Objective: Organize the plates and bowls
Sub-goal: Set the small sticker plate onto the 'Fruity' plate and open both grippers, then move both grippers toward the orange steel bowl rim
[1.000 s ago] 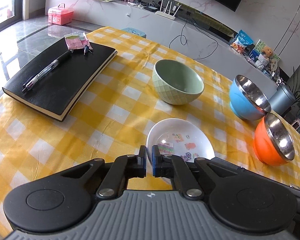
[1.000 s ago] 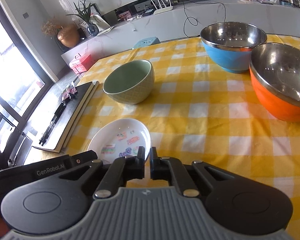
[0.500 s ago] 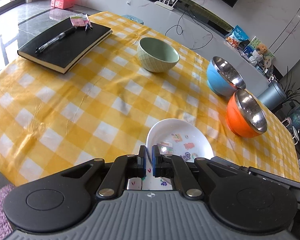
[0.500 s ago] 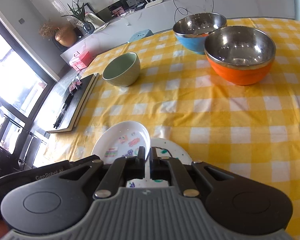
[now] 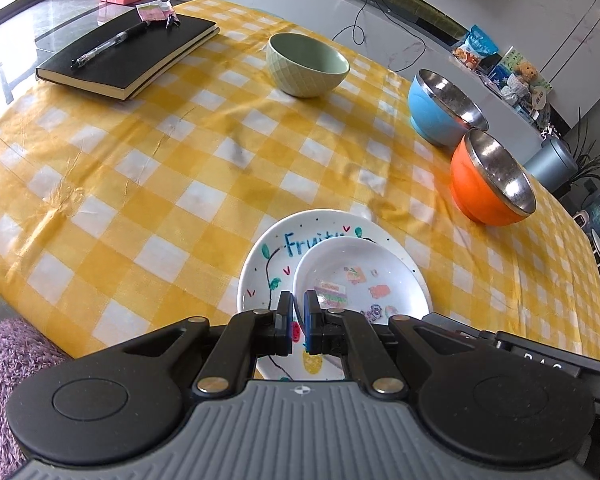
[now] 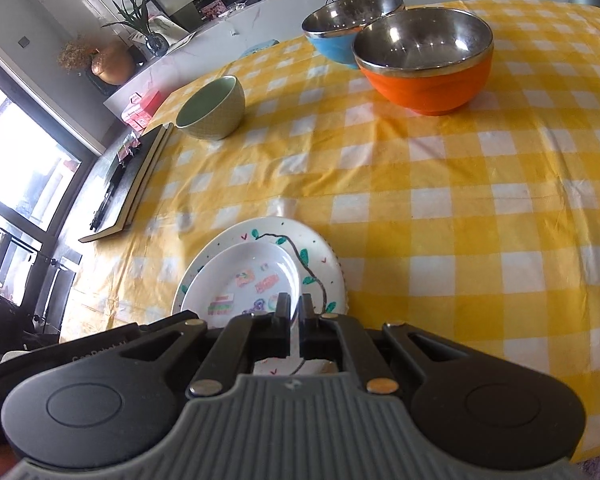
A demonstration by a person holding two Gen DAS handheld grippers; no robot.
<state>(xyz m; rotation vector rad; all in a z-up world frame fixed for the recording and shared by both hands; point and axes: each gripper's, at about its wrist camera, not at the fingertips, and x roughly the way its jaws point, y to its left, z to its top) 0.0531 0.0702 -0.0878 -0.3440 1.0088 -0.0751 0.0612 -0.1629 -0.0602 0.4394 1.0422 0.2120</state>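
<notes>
A small white sticker-patterned plate (image 5: 356,280) (image 6: 246,280) is over a larger white "Fruity" plate (image 5: 268,264) (image 6: 320,256) near the table's front edge. My left gripper (image 5: 296,312) is shut on the small plate's left rim. My right gripper (image 6: 295,314) is shut on its right rim. Whether the small plate rests on the large one or hovers just above it, I cannot tell. A green bowl (image 5: 307,65) (image 6: 212,108), a blue steel bowl (image 5: 446,108) (image 6: 340,28) and an orange steel bowl (image 5: 492,178) (image 6: 426,60) stand farther back.
A black notebook (image 5: 128,54) (image 6: 140,176) with a pen (image 5: 108,44) lies at the far left of the yellow checked tablecloth (image 5: 160,168). A purple fuzzy cushion (image 5: 12,356) sits below the table's front left edge.
Both grippers pulled the small plate back toward the table's front edge, over the large plate, which has come into view beneath it. The bowls now look farther away.
</notes>
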